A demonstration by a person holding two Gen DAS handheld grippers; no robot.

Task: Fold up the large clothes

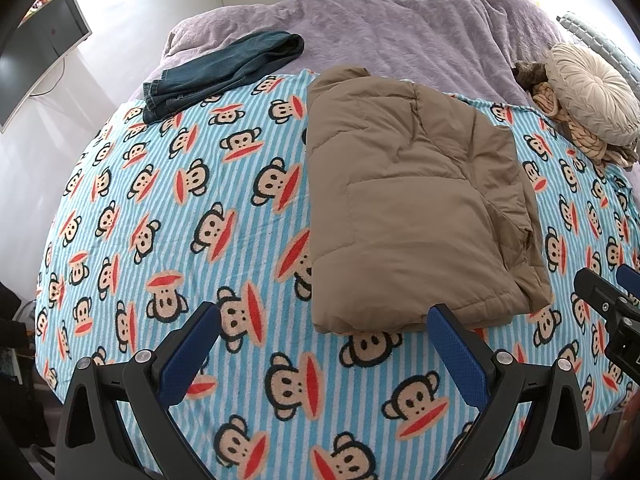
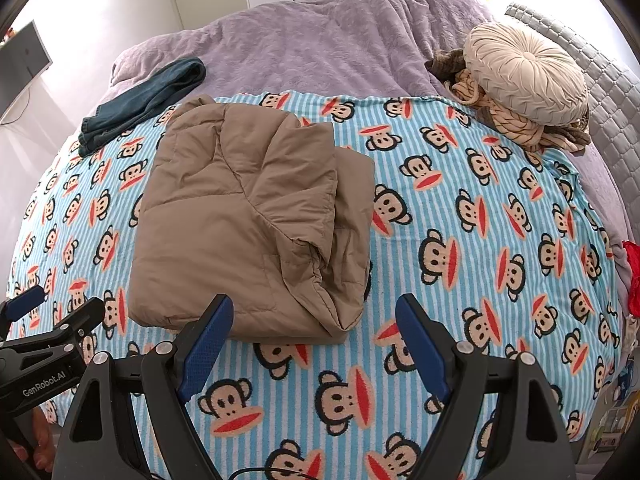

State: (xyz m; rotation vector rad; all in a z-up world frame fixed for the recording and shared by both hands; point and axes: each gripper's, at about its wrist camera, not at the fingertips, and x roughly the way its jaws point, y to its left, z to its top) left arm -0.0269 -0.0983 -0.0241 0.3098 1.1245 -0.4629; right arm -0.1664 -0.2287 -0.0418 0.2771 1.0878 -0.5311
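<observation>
Brown padded jacket point(image 1: 416, 200) lies folded into a rough rectangle on the monkey-print blanket point(image 1: 200, 216), which covers the near half of the bed. Jacket's near edge sits just beyond both tools.

Left gripper point(image 1: 324, 320): jaws wide, nothing between them, blue pads clear of the fabric, hovering over the blanket at the jacket's near-left corner.

Right gripper point(image 2: 314, 316): jaws wide, empty, hovering at the jacket's near-right corner.

Folded jeans point(image 1: 224, 72) lie far left, straddling the blanket's far edge and the purple bedspread point(image 1: 400, 24). Round cream cushion point(image 2: 528, 76) sits far right on a heap of knotted rope-like cushions point(image 2: 516, 124). A monitor point(image 1: 36, 52) stands off the bed at far left.
</observation>
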